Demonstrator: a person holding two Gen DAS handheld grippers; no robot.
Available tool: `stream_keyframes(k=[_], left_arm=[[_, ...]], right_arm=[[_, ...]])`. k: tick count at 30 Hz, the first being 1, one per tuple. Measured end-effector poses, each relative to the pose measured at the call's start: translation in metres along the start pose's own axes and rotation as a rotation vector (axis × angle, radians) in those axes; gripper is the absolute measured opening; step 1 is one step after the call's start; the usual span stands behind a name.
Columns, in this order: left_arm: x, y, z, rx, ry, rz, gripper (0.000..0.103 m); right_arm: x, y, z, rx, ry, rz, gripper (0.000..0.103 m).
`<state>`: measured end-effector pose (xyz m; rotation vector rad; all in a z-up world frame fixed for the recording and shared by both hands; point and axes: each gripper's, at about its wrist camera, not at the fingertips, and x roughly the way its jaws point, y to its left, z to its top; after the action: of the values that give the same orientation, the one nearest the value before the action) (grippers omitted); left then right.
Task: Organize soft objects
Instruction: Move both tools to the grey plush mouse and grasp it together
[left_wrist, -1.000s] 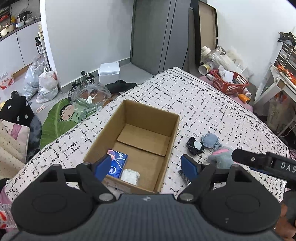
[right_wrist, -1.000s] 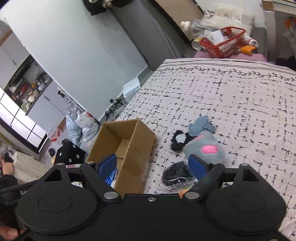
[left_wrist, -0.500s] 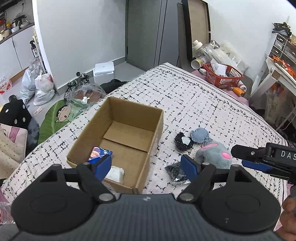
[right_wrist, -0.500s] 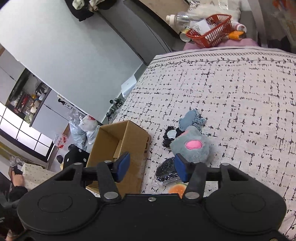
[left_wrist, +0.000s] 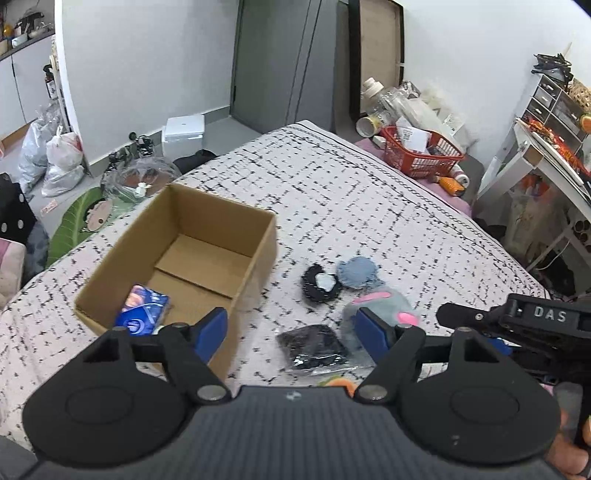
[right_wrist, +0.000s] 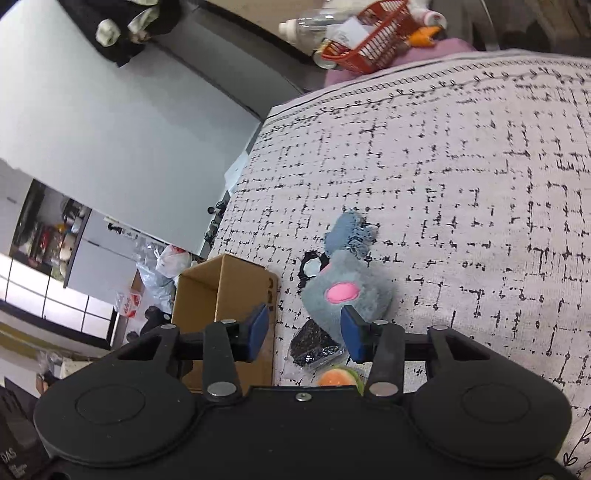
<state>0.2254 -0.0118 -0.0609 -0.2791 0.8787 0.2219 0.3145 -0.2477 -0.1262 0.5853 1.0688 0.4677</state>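
An open cardboard box (left_wrist: 218, 221) (right_wrist: 225, 284) stands on the patterned bed and holds a blue packet (left_wrist: 142, 312). Right of it lie a grey plush with pink patches (left_wrist: 384, 306) (right_wrist: 347, 295), a blue-grey soft round piece (left_wrist: 356, 271) (right_wrist: 349, 230), a black fuzzy ring (left_wrist: 319, 284) (right_wrist: 310, 266) and a black item in a clear bag (left_wrist: 314, 349) (right_wrist: 314, 345). My left gripper (left_wrist: 291, 332) is open and empty above the bagged item. My right gripper (right_wrist: 304, 328) is open and empty, just short of the plush; it also shows in the left wrist view (left_wrist: 517, 321).
An orange and green soft thing (right_wrist: 338, 376) peeks out under the right gripper. A red basket (left_wrist: 421, 155) with bottles stands past the bed's far edge. Bags and clutter (left_wrist: 55, 158) lie on the floor at left. A white desk (left_wrist: 546, 158) stands at right.
Both grippers have moved right, from over the box toward the pile of soft things. The right gripper's jaws have narrowed and it has come closer to the grey plush.
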Motion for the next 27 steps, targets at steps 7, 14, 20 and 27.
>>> stream_keyframes(k=[7,14,20,27], left_arm=[[0.017,-0.006,0.001,-0.048,0.016,-0.047,0.053],[0.041,-0.003,0.001,-0.084,0.050,-0.074,0.037],[0.058,0.002,0.001,-0.110,0.073,-0.085,0.035],[0.079,0.000,0.001,-0.113,0.109,-0.107,0.035]], right_arm=[[0.012,-0.015,0.006,0.071,0.026,0.005,0.041],[0.031,-0.013,0.011,0.087,0.053,0.026,0.040],[0.053,-0.016,0.012,0.151,0.136,0.101,0.039],[0.063,-0.014,0.017,0.122,0.098,0.019,0.039]])
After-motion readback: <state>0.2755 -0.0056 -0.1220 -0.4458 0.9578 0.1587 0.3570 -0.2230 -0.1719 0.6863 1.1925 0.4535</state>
